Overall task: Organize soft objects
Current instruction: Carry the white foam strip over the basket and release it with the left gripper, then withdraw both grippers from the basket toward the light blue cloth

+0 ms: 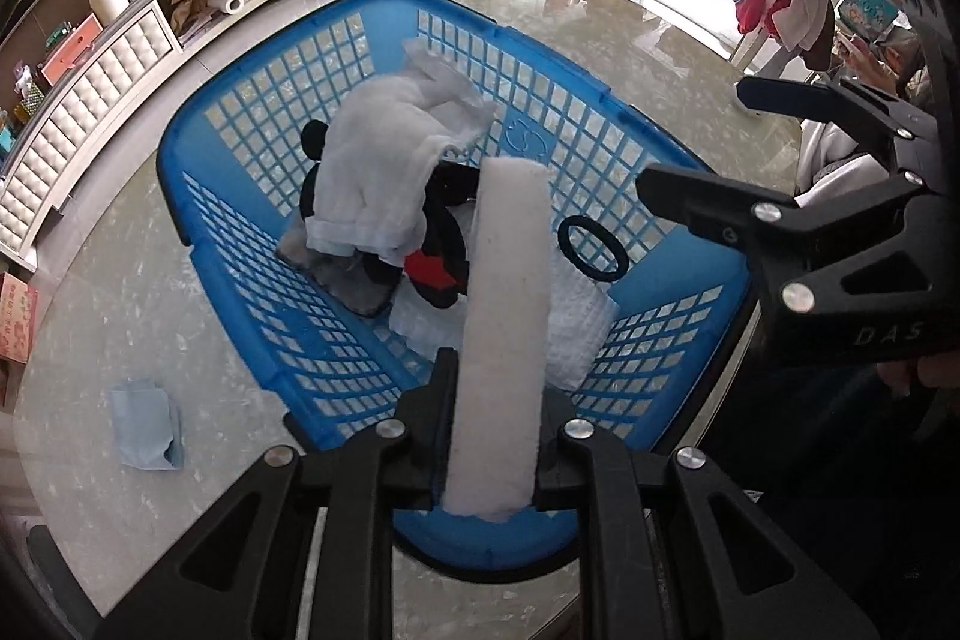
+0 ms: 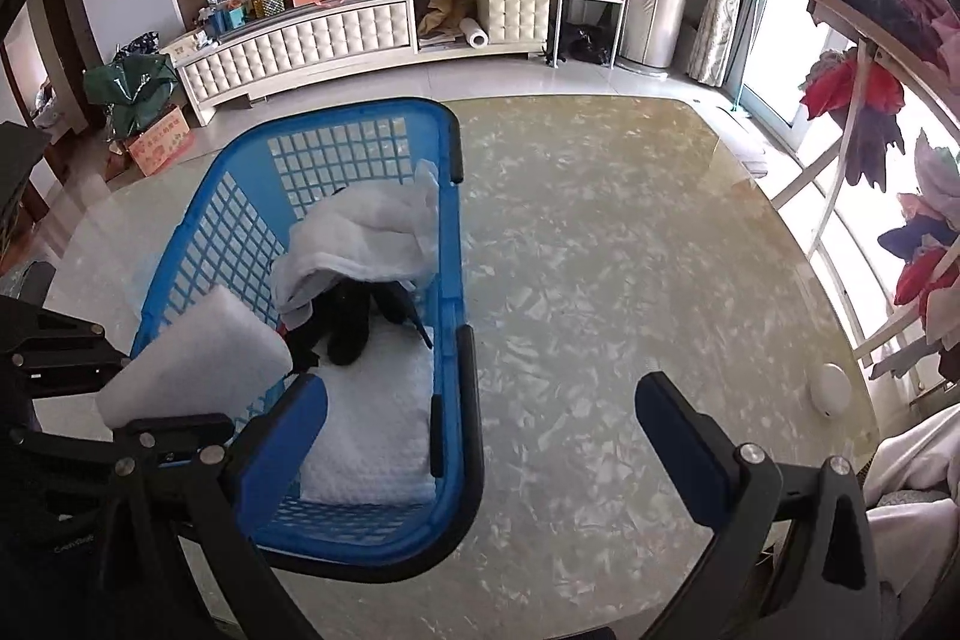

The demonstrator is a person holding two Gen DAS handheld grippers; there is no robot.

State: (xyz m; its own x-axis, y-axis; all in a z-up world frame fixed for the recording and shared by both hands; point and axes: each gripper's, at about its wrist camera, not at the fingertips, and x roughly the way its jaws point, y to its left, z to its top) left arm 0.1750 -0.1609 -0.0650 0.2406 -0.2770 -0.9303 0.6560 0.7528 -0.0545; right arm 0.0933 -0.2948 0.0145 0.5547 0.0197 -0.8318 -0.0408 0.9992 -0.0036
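While most soft items already lie in the blue basket [image 1: 240, 274], the left gripper [image 1: 492, 436] grasps a white foam strip [image 1: 507, 316] above it. The right gripper [image 2: 480, 436] is released and empty; a blue cloth [image 1: 147, 424] remains on the worktop [image 2: 630, 280].

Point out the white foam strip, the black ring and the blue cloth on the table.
white foam strip [image 1: 501, 340], left wrist view, middle of its flat face.
black ring [image 1: 592, 248], left wrist view, hole centre.
blue cloth [image 1: 146, 424], left wrist view, its middle.

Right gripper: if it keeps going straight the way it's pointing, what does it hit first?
Probably the bare marbled tabletop. The right gripper stands open with nothing between its fingers; the blue laundry basket rim sits just inside its left finger, so that could clip it. Depth is unclear.
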